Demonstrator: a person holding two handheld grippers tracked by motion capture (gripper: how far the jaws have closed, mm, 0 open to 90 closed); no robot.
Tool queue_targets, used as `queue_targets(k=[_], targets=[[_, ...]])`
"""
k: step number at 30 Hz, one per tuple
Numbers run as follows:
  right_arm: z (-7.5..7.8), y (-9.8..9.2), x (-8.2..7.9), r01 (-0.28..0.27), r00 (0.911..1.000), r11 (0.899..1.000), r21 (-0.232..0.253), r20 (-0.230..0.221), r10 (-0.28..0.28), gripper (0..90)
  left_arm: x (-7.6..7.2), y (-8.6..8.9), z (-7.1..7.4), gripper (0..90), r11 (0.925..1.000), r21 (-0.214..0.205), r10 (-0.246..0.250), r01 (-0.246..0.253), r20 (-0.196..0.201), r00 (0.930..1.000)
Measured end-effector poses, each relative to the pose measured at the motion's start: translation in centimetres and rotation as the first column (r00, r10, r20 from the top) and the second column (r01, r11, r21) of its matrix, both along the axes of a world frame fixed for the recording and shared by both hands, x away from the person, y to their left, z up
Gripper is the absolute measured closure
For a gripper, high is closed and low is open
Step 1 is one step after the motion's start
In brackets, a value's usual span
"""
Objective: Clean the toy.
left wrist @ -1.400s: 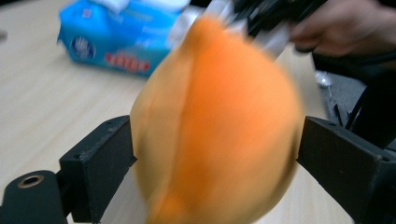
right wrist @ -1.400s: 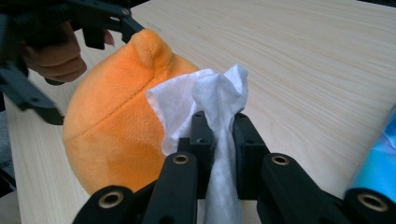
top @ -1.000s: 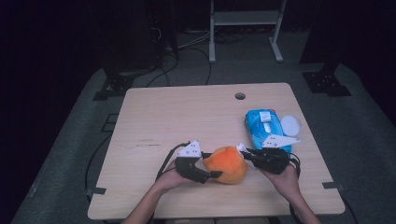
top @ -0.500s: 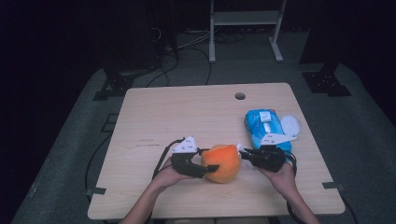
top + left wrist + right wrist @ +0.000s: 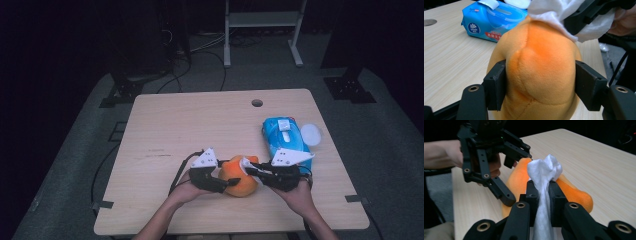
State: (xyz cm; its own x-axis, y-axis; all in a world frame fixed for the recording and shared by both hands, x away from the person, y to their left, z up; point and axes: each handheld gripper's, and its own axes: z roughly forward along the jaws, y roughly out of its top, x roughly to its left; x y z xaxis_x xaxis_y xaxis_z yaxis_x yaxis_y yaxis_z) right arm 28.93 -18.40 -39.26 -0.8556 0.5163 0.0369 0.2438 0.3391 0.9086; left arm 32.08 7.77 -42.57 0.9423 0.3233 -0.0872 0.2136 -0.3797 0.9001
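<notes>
Table [image 5: 165, 130], pale wood, mostly bare; blue wipes pack [image 5: 285, 137] sits at its right side with a white lid [image 5: 311, 133] just beyond it. The work is at my near edge: an orange plush [image 5: 240, 176] resting on the tabletop between both tools, just left of the pack. My left gripper [image 5: 226, 183] has its jaws clamped on the plush's sides, the fabric bulging between the pads [image 5: 495, 87]; they have just been closing on it. My right gripper [image 5: 541, 192] is pinched nearly shut on a bunched white wipe [image 5: 544, 170], which lies against the top of the plush. I read the step as wiping the toy down. To do it well I judge the left should hold firm and low so the plush cannot roll, while the right drags the wipe in short strokes along the seam, away from the left jaws. Light pressure; the plush is soft and will dent. Keep the wipe's loose tail clear of the left pads.
</notes>
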Motion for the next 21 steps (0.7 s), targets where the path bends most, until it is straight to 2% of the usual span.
queue_targets(k=[5,9,12,15,17,21], targets=[[-0.1,-1.6,0.9,0.096,0.9953,0.995,0.010,-0.010,-0.096,80.3,0.0,-0.1,-0.1,35.3,1.0000,0.004,0.004,-0.004,0.008,1.0000],[-0.6,-2.7,1.4,0.130,0.9907,0.992,-0.008,-0.041,-0.130,80.3,0.5,0.5,0.0,34.8,0.9995,-0.009,0.031,-0.031,-0.011,0.9994],[-0.9,-2.4,1.1,0.105,0.9934,0.994,-0.020,-0.044,-0.106,80.2,0.8,0.7,-0.1,33.8,0.9980,-0.025,0.057,-0.058,-0.029,0.9979],[-0.7,-1.1,0.3,0.058,0.9983,0.997,-0.049,-0.003,-0.058,80.2,0.7,0.6,-0.1,33.6,0.9981,-0.022,0.057,-0.057,-0.024,0.9981],[-0.4,-0.5,-0.1,0.008,1.0000,0.999,-0.031,0.001,-0.008,80.2,0.6,0.5,-0.1,33.7,0.9982,-0.024,0.054,-0.055,-0.024,0.9982],[0.1,0.5,-0.5,-0.026,0.9993,0.999,-0.040,0.025,0.027,80.3,-0.1,-0.1,0.0,35.3,0.9997,0.004,0.023,-0.024,0.020,0.9995]])
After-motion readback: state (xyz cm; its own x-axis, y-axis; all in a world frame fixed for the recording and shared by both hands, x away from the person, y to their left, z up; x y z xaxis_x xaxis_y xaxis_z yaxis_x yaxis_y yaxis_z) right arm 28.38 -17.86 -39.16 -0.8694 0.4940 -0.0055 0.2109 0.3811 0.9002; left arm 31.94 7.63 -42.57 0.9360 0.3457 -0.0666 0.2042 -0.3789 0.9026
